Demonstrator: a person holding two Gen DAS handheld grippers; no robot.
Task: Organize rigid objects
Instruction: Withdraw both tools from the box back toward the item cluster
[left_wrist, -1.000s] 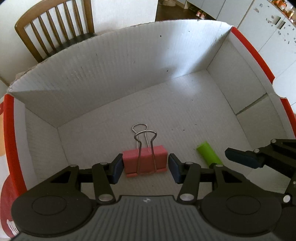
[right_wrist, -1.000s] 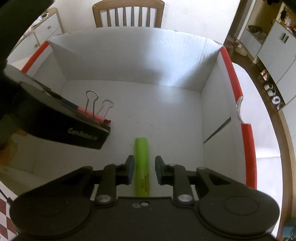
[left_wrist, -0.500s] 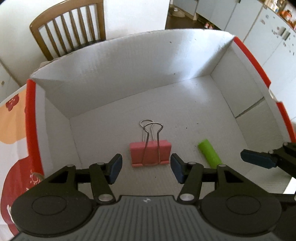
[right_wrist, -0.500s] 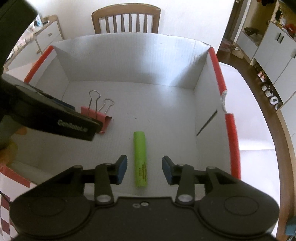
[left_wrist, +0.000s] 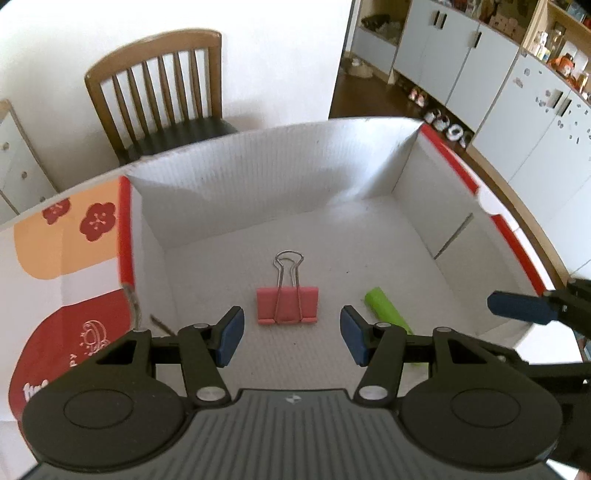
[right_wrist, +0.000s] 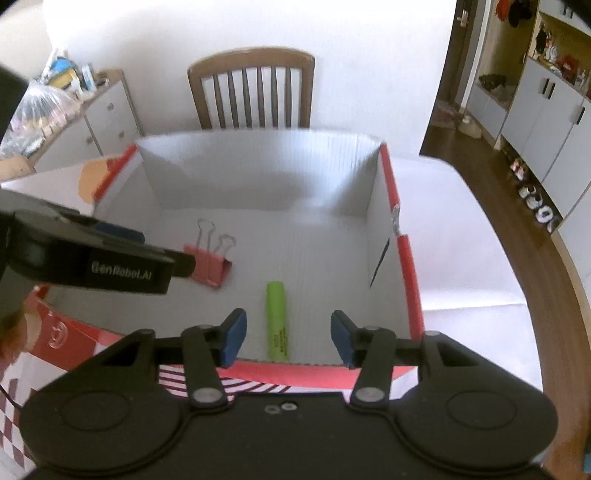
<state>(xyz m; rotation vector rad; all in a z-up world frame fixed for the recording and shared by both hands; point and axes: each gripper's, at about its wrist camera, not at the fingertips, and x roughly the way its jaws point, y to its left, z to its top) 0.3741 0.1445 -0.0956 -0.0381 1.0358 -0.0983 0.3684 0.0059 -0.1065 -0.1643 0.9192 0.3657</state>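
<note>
We see the pink binder clip (left_wrist: 287, 305) lying flat on the floor of the white cardboard box (left_wrist: 258, 192), its folded body toward us and its two wire handles running straight away toward the far wall, so its long axis goes near to far. To its right, apart from it, lies the green highlighter (right_wrist: 277, 321), also with its long axis near to far; from the right wrist view it looks almost straight, while from the left wrist view it slants a little, its far end leaning left. The two things sit in the near half of the box; the far half of the floor is bare white cardboard. The box walls stand high on all four sides, with red-edged rims on the left and right, and the right wall has a slit cut partway down it. The box stands on a white worktop (right_wrist: 461, 258), which shows to its right, and a wooden chair (right_wrist: 251, 88) stands beyond the far wall. Our left tongs (left_wrist: 291, 336) hang above the clip with the jaws standing apart, nothing between the pads and nothing touched. Our right tongs (right_wrist: 288, 336) hover over the near rim of the box, above the highlighter's near end; their jaws are opening, the pads well clear of the highlighter on both sides, gripping nothing.
</note>
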